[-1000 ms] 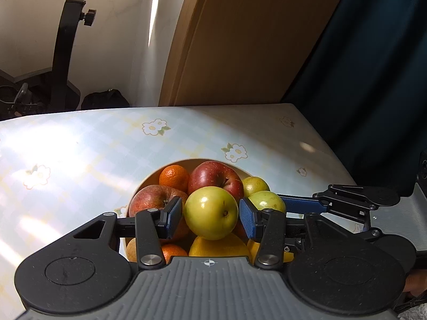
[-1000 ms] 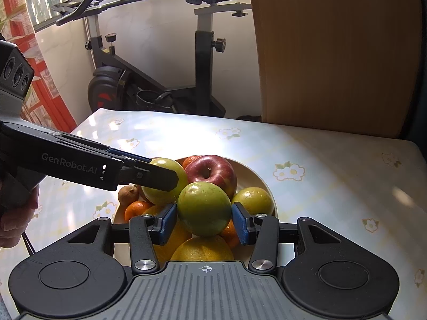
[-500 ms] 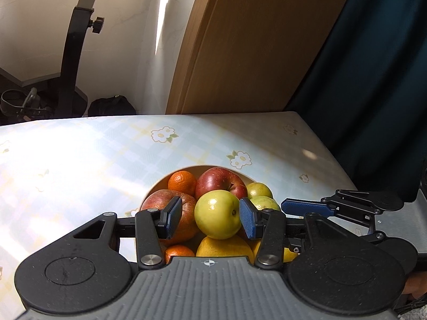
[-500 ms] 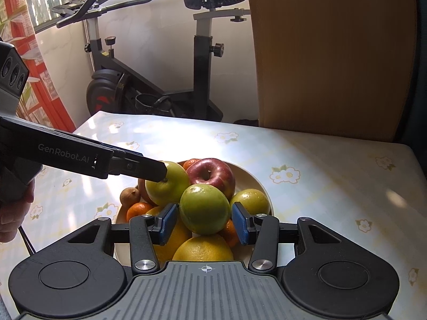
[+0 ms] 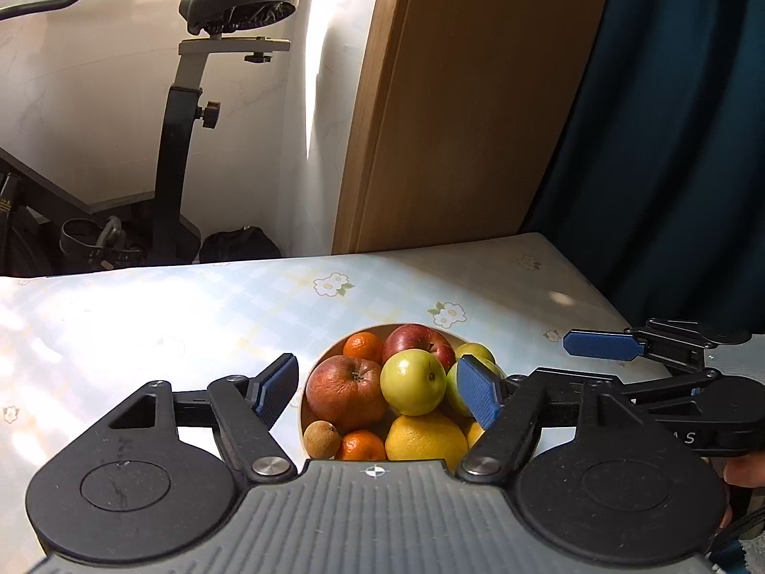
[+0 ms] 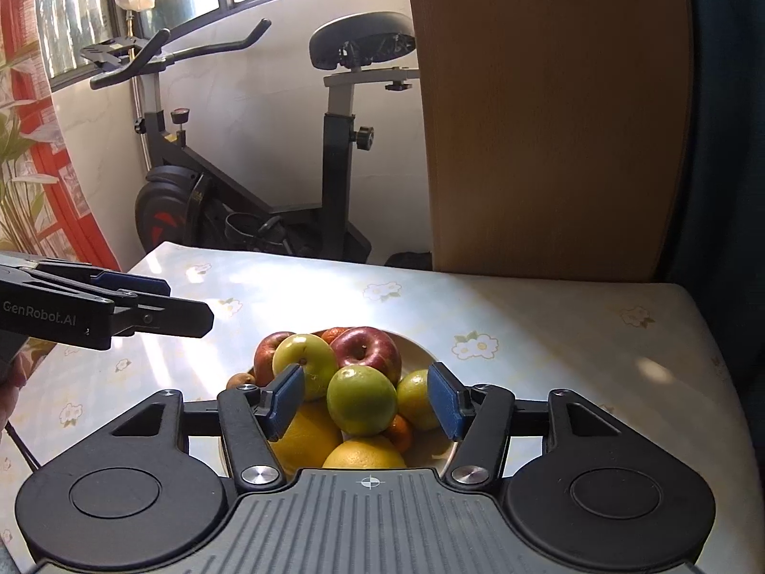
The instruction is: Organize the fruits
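A cream bowl (image 5: 333, 349) (image 6: 423, 351) on the flowered tablecloth holds a pile of fruit. My left gripper (image 5: 377, 394) hovers over its near side, jaws opening, pads clear of the yellow-green apple (image 5: 413, 382) (image 6: 306, 363) that rests on the pile. My right gripper (image 6: 364, 399) is also above the bowl, jaws opening, and the green apple (image 6: 362, 399) lies between its pads without touching them. Around these sit a wrinkled red apple (image 5: 346, 392), a glossy red apple (image 5: 418, 342) (image 6: 366, 349), tangerines (image 5: 363, 347), yellow citrus (image 5: 425, 437) (image 6: 368, 452) and a small brown fruit (image 5: 322, 437).
The table (image 6: 573, 335) ends close behind and to the right of the bowl. A wooden panel (image 6: 550, 119) and a dark curtain (image 5: 669, 143) stand behind it. An exercise bike (image 6: 334, 143) is beyond the far left edge. A hand (image 5: 746, 473) grips the other tool.
Both grippers have spread their jaws off the apples they were closed on. Both have drawn up and back from the bowl, and the apples stay on the pile.
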The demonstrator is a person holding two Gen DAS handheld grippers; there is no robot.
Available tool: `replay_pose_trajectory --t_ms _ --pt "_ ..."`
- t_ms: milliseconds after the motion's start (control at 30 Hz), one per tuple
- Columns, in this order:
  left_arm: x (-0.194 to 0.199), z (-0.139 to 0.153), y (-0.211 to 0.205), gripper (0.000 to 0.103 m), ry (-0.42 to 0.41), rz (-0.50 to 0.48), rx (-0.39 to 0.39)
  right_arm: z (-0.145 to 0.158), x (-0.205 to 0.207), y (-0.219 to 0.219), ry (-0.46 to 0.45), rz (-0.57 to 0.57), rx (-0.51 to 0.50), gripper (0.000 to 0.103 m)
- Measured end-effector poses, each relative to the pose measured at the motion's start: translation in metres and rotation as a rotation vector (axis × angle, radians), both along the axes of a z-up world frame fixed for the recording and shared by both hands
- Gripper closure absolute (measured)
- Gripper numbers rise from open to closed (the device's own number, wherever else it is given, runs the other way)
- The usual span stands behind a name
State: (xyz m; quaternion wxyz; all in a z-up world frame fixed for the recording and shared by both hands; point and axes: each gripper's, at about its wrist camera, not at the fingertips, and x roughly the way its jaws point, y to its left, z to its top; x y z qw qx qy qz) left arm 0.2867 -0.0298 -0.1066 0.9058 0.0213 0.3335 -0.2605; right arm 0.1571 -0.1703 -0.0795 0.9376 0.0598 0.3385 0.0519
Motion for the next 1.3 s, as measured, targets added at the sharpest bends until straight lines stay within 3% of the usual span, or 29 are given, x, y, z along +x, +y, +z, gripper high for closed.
replay_pose_trajectory --t_ms 67,267,767,1167,1300 --pt "-0.010 0.007 0.006 0.012 -0.029 0.019 -0.002 0.009 -0.008 0.000 -0.019 -0.016 0.000 0.030" --pt "-0.037 0.027 0.025 0.005 -0.077 0.066 -0.035 0.038 -0.030 0.002 -0.078 -0.054 0.008 0.001" --pt "-0.116 0.082 0.043 0.005 -0.255 0.155 0.020 0.102 -0.088 0.020 -0.177 -0.063 0.031 0.000" --pt "-0.151 0.106 0.046 0.005 -0.322 0.220 0.063 0.132 -0.118 0.029 -0.222 -0.083 -0.015 0.000" --pt "-0.156 0.111 0.051 0.005 -0.321 0.238 0.045 0.135 -0.122 0.030 -0.221 -0.088 -0.022 0.000"
